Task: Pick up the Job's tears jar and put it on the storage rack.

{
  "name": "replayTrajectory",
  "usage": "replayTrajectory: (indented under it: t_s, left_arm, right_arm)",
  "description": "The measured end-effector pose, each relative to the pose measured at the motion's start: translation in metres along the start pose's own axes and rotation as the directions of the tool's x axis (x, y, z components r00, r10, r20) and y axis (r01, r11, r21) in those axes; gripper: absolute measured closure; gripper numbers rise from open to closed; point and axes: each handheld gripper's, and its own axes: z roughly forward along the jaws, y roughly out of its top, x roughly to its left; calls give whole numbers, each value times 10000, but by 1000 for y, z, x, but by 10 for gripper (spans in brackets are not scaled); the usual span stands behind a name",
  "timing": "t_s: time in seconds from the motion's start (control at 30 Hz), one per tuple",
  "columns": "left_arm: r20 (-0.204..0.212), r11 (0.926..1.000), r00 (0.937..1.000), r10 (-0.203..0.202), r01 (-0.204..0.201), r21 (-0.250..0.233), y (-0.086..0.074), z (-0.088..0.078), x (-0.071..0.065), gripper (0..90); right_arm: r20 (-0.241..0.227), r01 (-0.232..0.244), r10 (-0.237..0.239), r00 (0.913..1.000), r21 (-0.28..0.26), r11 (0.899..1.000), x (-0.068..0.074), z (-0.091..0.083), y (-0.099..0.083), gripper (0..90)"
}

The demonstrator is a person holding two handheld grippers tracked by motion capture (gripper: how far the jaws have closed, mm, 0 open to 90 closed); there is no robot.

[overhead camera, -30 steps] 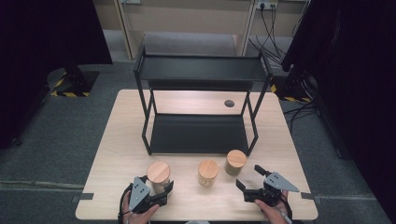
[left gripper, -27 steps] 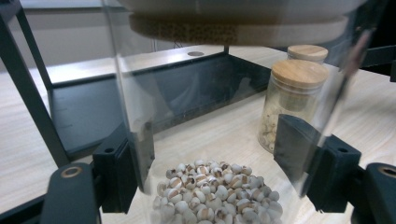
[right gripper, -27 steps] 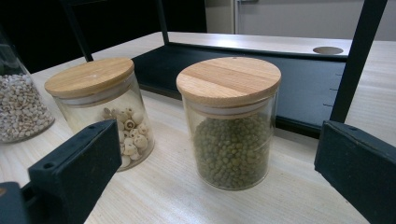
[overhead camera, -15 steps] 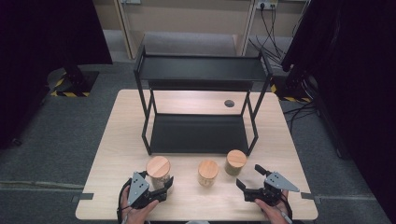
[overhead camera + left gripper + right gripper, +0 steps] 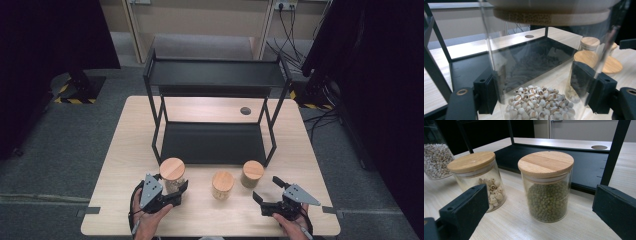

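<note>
The clear glass jar of pale grains with a round wooden lid [image 5: 172, 173] sat at the table's near left, clamped between the pads of the left gripper [image 5: 172, 192]. Beside it stood a shorter wooden-lidded jar of whitish seeds [image 5: 222, 184], then a wooden-lidded jar of green beans [image 5: 251, 173]. The right gripper [image 5: 267, 191] rested near the green jar, jaws spread wide around nothing. Behind stood a black two-tier metal shelf [image 5: 215, 75] on the light wooden table [image 5: 125, 150].

Bare tabletop [image 5: 125, 165] lies open left of the black shelf rack [image 5: 214, 80]. The rack's posts flank its lower shelf [image 5: 210, 142]; two lidded jars [image 5: 222, 184] [image 5: 252, 173] stand close before it, narrowing the approach.
</note>
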Motion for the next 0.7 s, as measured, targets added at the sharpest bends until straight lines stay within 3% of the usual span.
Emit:
replayTrajectory:
  t_s: [0.7]
  left_arm:
    - [-103,9998,9999,-128,129,180,17,27,10,250]
  right_arm:
    - [9,-45,45,10000,-24,10000,-1,0,0,9]
